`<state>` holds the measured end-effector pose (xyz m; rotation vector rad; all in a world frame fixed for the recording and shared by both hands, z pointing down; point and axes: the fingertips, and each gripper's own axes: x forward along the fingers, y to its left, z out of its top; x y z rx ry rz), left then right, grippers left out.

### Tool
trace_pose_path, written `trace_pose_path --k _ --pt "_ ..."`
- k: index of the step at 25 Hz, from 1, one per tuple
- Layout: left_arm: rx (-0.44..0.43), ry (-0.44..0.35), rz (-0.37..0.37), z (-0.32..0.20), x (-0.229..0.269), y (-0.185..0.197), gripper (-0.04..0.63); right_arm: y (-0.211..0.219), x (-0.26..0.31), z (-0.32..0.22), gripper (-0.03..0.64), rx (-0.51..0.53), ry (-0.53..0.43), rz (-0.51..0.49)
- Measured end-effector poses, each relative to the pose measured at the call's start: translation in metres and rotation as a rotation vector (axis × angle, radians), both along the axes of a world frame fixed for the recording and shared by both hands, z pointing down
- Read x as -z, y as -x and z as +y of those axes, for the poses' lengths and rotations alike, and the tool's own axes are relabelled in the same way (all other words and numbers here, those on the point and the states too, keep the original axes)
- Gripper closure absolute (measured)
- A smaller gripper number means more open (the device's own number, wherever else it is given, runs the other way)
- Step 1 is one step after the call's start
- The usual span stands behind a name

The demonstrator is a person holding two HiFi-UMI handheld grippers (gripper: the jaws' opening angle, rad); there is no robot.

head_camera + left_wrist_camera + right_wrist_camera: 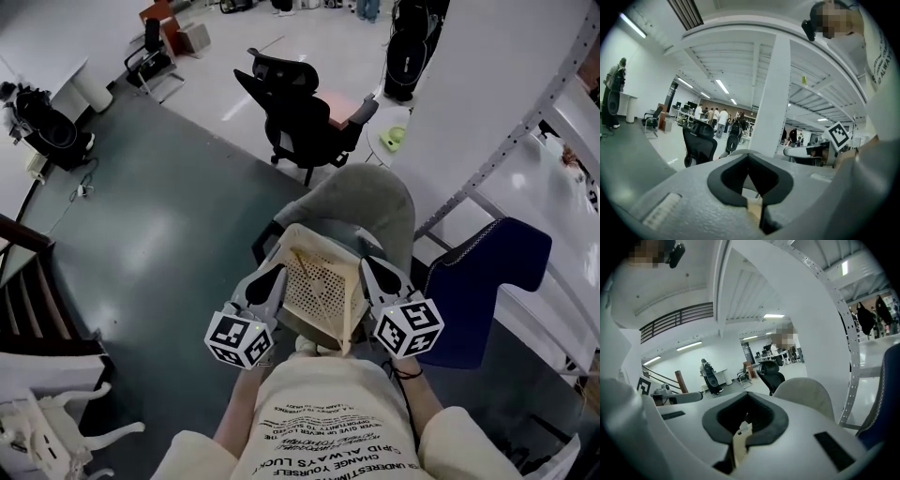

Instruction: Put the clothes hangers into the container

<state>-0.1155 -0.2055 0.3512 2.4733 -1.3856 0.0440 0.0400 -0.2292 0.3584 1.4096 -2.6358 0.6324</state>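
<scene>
A cream perforated basket (319,286), the container, hangs tilted between my two grippers, over a grey padded chair (375,202). My left gripper (272,281) is shut on the basket's left rim. In the left gripper view a beige strip of rim (754,208) shows in the seam of the left gripper (752,187). My right gripper (375,277) is shut on the right rim. In the right gripper view a cream piece of rim (739,444) is pinched in the right gripper (745,427). No clothes hanger shows in any view.
A black office chair (300,117) stands beyond the grey one. A blue seat (478,281) is at my right, beside a white rack with a perforated post (525,131). Dark wooden stairs (28,281) are at the left. People stand far off in the hall (712,117).
</scene>
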Motion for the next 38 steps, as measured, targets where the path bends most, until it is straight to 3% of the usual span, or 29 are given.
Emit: trace_pose_path --k 16,38 --pt "0.086 -0.122 -0.047 0.006 0.05 0.035 0.572 -0.017 0.054 -0.008 0.614 -0.034 -0.124 -0.061" --pt "0.145 -0.127 -0.087 0.012 0.051 0.047 0.572 -0.023 0.052 -0.003 0.614 -0.038 -0.139 0.003"
